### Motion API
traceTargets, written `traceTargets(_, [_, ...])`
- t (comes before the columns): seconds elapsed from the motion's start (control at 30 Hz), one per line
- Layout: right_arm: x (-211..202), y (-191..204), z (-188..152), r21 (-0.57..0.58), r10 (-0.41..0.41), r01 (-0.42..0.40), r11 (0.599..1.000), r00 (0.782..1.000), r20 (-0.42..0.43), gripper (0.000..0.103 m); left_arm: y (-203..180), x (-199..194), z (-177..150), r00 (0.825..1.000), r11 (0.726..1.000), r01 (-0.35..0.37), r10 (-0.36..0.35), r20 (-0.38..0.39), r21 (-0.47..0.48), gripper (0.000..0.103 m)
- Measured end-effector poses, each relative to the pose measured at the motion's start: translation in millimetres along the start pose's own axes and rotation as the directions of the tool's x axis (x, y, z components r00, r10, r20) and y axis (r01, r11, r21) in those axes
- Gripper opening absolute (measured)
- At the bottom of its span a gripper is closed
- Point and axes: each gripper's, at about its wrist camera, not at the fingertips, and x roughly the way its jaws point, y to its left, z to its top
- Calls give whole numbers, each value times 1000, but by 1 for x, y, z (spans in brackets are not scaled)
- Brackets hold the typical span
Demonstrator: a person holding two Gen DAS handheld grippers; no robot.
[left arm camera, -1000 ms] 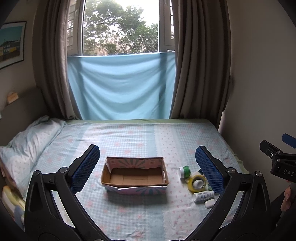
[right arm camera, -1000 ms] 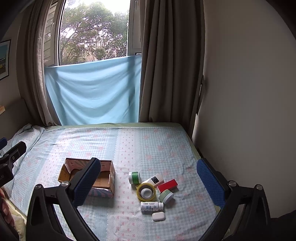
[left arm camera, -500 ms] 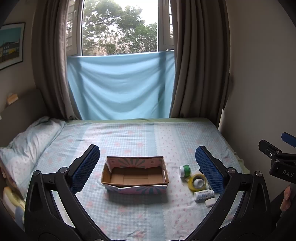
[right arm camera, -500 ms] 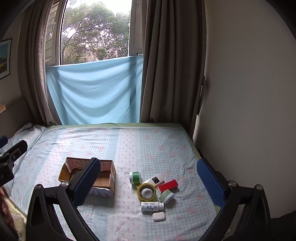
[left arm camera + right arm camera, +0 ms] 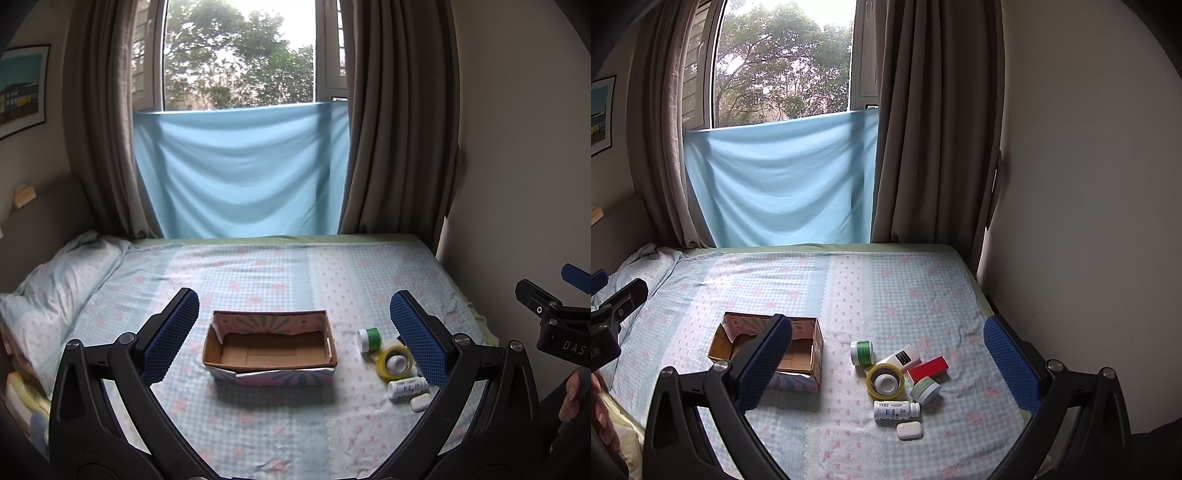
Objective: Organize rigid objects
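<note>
An open, empty cardboard box (image 5: 269,347) (image 5: 798,350) sits on the bed. To its right lies a cluster of small objects: a green-labelled jar (image 5: 861,352), a yellow tape roll (image 5: 885,380), a red box (image 5: 928,368), a white rectangular device (image 5: 899,358), a green-lidded jar (image 5: 925,389), a white bottle (image 5: 895,410) and a white earbud case (image 5: 909,430). My left gripper (image 5: 295,332) is open and empty, held above the bed in front of the cardboard box. My right gripper (image 5: 886,358) is open and empty, held above the cluster.
The bed (image 5: 886,288) has a checked blue sheet and a pillow (image 5: 55,288) at the left. A wall (image 5: 1089,184) runs along the bed's right edge. Curtains and a blue cloth (image 5: 240,173) hang at the far end.
Both grippers have drifted only slightly; the views are nearly the same. Nothing on the bed has moved.
</note>
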Motion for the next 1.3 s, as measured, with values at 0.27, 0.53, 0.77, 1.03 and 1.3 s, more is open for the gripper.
traceTargets(0.27, [0, 4, 0, 1, 4, -4, 1000, 1000, 2, 103, 0, 3, -1, 1000, 1000, -9, 9, -1, 2, 103])
traceTargets(0.53, [1, 5, 1, 1, 4, -4, 1000, 1000, 11, 103, -1, 4, -2, 1000, 1000, -21, 21, 4, 9, 103])
traceTargets(0.77, [0, 4, 2, 12, 12, -12, 1000, 1000, 18, 103, 3, 3, -2, 1000, 1000, 0, 0, 5, -3, 103])
traceTargets(1.03, [-3, 7, 3, 18, 10, -10, 1000, 1000, 27, 103, 7, 0, -2, 1000, 1000, 10, -10, 8, -2, 103])
traceTargets(1.3, [-3, 10, 3, 29, 12, -13, 999, 999, 35, 103, 10, 1, -1, 1000, 1000, 13, -13, 2, 5, 103])
